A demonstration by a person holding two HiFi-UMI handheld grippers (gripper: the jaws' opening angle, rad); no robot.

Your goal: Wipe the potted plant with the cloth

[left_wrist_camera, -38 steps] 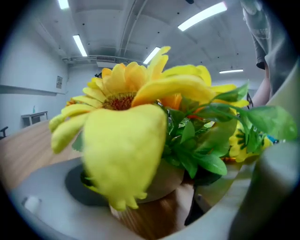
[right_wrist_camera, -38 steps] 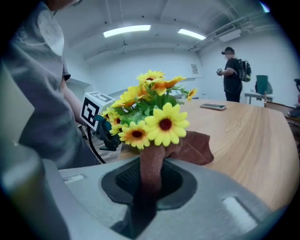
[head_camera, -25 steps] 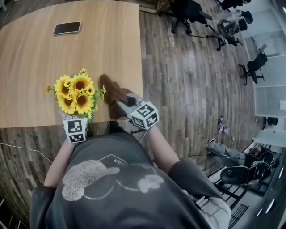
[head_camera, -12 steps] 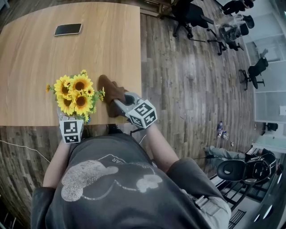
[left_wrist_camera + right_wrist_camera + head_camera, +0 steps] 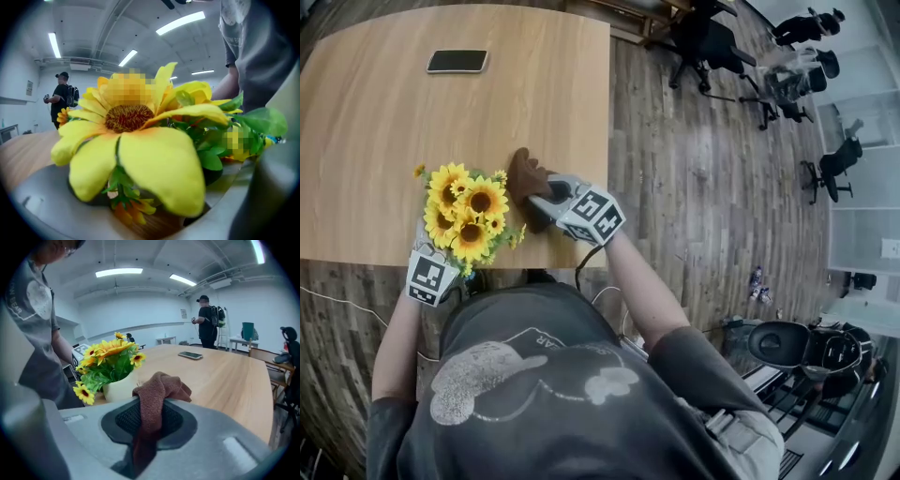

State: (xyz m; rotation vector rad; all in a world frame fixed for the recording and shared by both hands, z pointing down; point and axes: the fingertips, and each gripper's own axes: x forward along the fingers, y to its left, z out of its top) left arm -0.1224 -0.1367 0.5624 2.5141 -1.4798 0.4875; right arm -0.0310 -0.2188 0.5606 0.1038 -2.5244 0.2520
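The potted plant point(image 5: 469, 211) point(image 5: 136, 140) point(image 5: 110, 364), a bunch of yellow sunflowers in a pale pot, stood on the wooden surface point(image 5: 375, 122) point(image 5: 225, 380) close to its near edge. The left gripper point(image 5: 450, 246) point(image 5: 154, 220) reached in at the plant's near-left side, below the blooms. Its jaws had just been closing and were set wide on the pot, which sat between them, with the flowers filling most of the left gripper view.

The right gripper point(image 5: 546, 195) point(image 5: 150, 423) was just to the right of the plant, its jaws clamped on a brown cloth point(image 5: 530, 178) point(image 5: 159, 390). The bunched free end of the cloth stuck out past the jaws and lay beside the flowers on the plant's right; whether it touched them could not be told.

A dark phone point(image 5: 457, 61) point(image 5: 190, 355) lay flat on the surface, well beyond the plant on its far side. A person with a backpack point(image 5: 61, 101) point(image 5: 206, 319) stood far behind the plant.
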